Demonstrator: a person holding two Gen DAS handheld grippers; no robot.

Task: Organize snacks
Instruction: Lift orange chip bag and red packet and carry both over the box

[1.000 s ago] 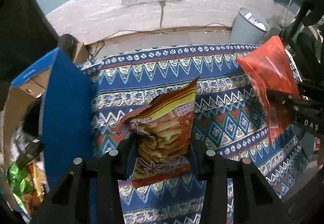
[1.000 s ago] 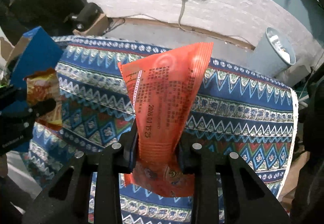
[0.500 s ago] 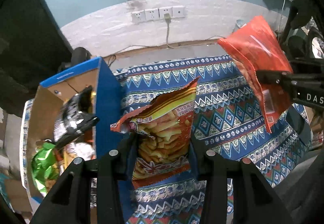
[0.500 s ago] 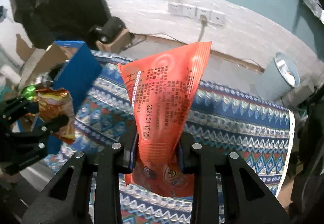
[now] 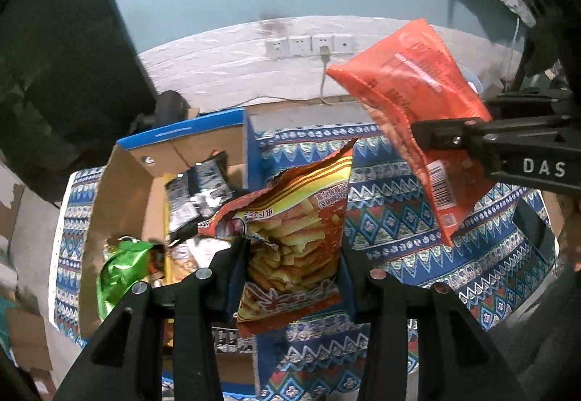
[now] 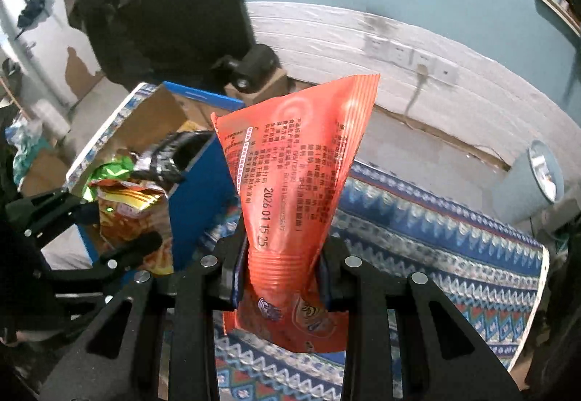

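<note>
My left gripper is shut on a yellow and red chip bag and holds it in the air by the right wall of an open cardboard box with blue sides. The box holds a green bag and a black bag. My right gripper is shut on an orange snack bag held upright above the patterned cloth. In the right wrist view the left gripper with the chip bag shows at the left, beside the box.
A blue patterned cloth covers the table. A grey waste bin stands on the floor at the right. Wall sockets with a cable are on the white wall behind. A black object sits on a small carton behind the box.
Both grippers have risen and swung left toward the box, each still holding its bag. The inside of the box has come into view; the orange bag is nearer the left gripper.
</note>
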